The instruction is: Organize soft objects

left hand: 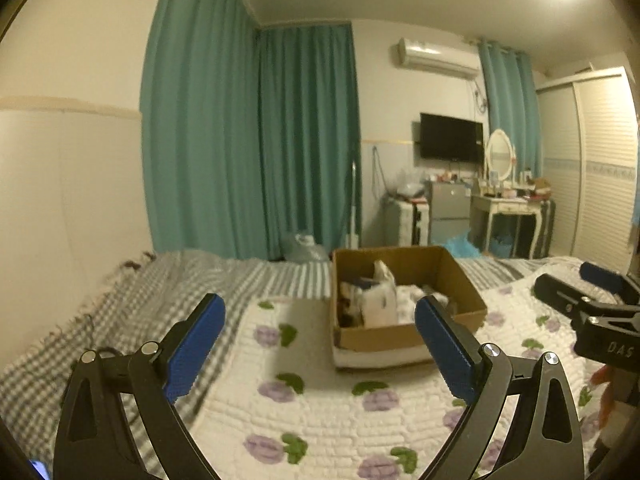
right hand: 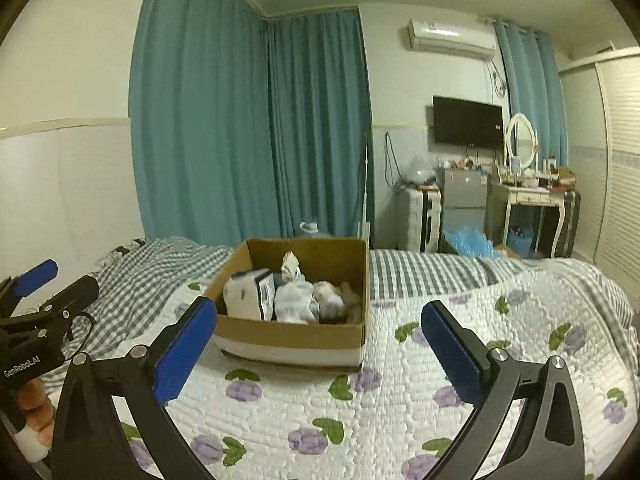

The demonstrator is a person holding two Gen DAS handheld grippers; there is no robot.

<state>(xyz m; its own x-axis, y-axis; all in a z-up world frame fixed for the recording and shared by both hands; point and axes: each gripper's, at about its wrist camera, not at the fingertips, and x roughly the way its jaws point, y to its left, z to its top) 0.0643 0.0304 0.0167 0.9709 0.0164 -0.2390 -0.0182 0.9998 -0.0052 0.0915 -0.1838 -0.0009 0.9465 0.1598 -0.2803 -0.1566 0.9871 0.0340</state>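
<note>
Cardboard box (right hand: 294, 332) on the floral quilt (right hand: 400, 420) already holds the soft stuff (right hand: 296, 300); left gripper (left hand: 320, 344) and right gripper (right hand: 320, 344) hover near it, both wide, empty. Could be pre-unpacking or finished.

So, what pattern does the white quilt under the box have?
Purple flowers with green leaves on the white quilt, clearest in the right wrist view.

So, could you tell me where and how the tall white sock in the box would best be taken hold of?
Probably by its upright tip: the sock pokes above the other items in the box, so that end is free. Come from above, over the open top, with the right gripper, since the cardboard walls block a side approach. Its fingers are already spread.
</note>
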